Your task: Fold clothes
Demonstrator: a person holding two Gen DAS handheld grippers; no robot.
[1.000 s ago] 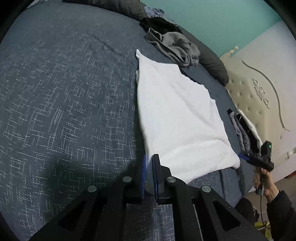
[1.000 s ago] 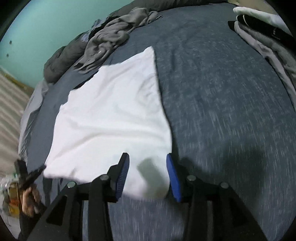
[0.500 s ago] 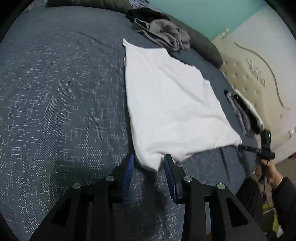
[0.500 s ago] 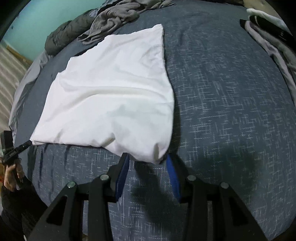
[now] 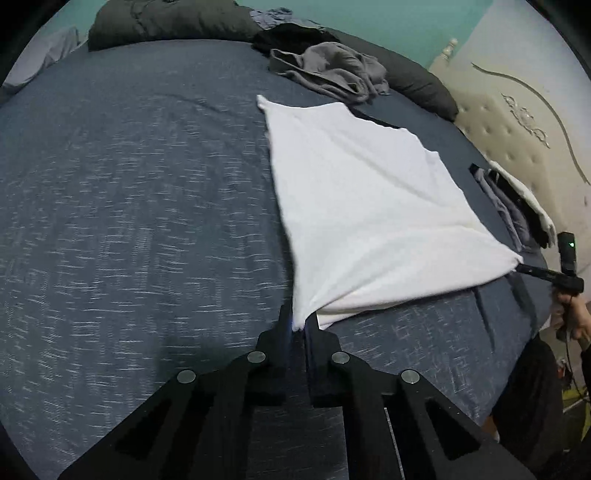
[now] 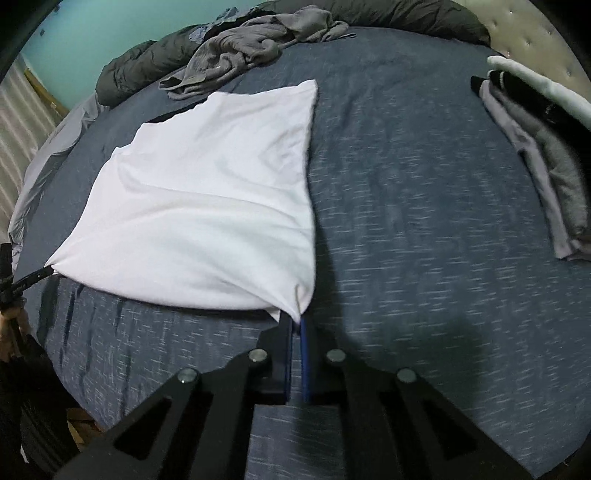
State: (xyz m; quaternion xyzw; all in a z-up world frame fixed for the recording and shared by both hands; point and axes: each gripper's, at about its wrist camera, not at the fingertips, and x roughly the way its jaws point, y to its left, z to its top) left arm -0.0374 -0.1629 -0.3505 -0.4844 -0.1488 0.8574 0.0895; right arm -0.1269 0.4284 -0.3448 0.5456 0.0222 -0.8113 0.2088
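Observation:
A white garment (image 5: 362,206) lies spread on the dark blue bed (image 5: 129,221), folded into a rough rectangle. My left gripper (image 5: 300,325) is shut on its near left corner, and the cloth rises in taut creases from that pinch. In the right wrist view the same white garment (image 6: 207,195) stretches away to the left, and my right gripper (image 6: 296,325) is shut on its near right corner. Each gripper shows in the other's view at the far corner: the right gripper (image 5: 532,271) and the left gripper (image 6: 33,278), each held by a person's hand.
A crumpled grey garment (image 5: 332,72) and dark pillows (image 5: 166,22) lie at the head of the bed. A stack of folded clothes (image 6: 535,140) sits on the right side near the padded headboard (image 5: 517,129). Bare bedspread spreads to the left of the white garment.
Half a second ago both grippers stood open around the near corners; both have now shut on those corners and the near edge is pulled taut and slightly lifted.

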